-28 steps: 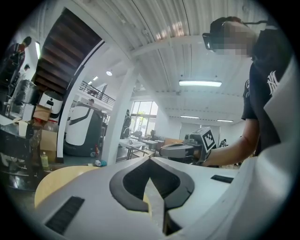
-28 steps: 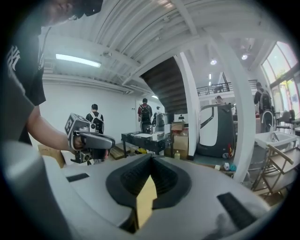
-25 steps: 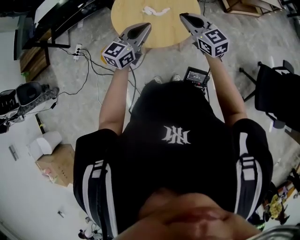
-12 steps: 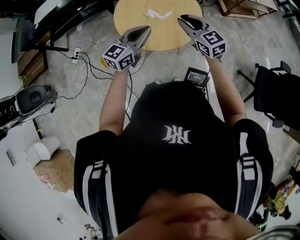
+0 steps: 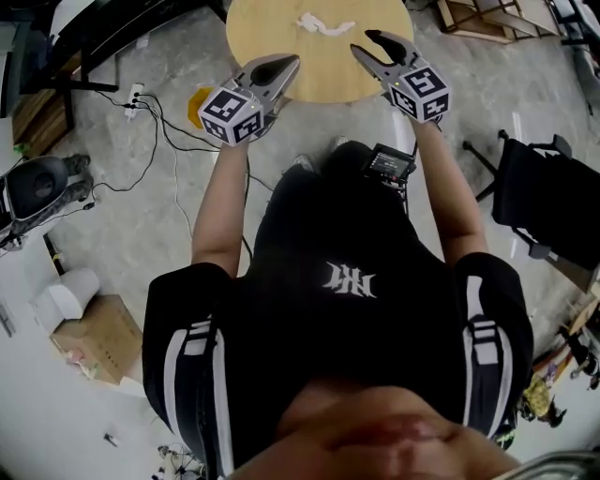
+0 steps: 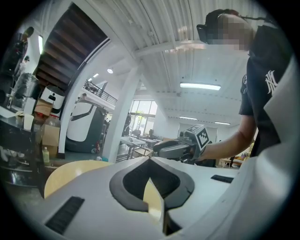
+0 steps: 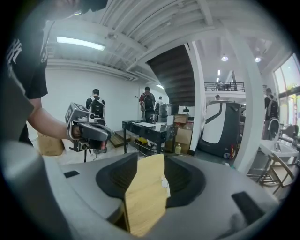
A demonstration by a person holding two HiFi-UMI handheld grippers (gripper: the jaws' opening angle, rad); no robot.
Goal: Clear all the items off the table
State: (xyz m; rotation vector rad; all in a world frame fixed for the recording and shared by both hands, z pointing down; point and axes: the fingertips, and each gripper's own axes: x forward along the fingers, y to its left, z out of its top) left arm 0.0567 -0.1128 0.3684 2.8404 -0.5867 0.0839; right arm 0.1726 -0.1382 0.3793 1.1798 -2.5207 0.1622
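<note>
A crumpled white item (image 5: 319, 22) lies on the round wooden table (image 5: 272, 33) at the top of the head view. My left gripper (image 5: 287, 62) hovers over the table's near edge, left of the item, its jaws meeting at the tip (image 6: 150, 158): shut and empty. My right gripper (image 5: 365, 42) is at the item's right. Its jaws have just been opening and now stand apart (image 7: 151, 157), with tabletop (image 7: 143, 201) and a sliver of the white item (image 7: 165, 182) showing between them, nothing gripped. Each gripper view also shows the other gripper (image 6: 180, 147) (image 7: 89, 131).
A black chair (image 5: 544, 202) stands at the right. A small screen device (image 5: 389, 161) sits on the floor by the person's feet. A power strip with cables (image 5: 141, 98) lies at the left, with a cardboard box (image 5: 94, 333) and a white bucket (image 5: 67, 295) lower left.
Both grippers have moved forward over the table's near edge towards the white item. The right gripper's jaws, shut a second ago, now stand apart.
</note>
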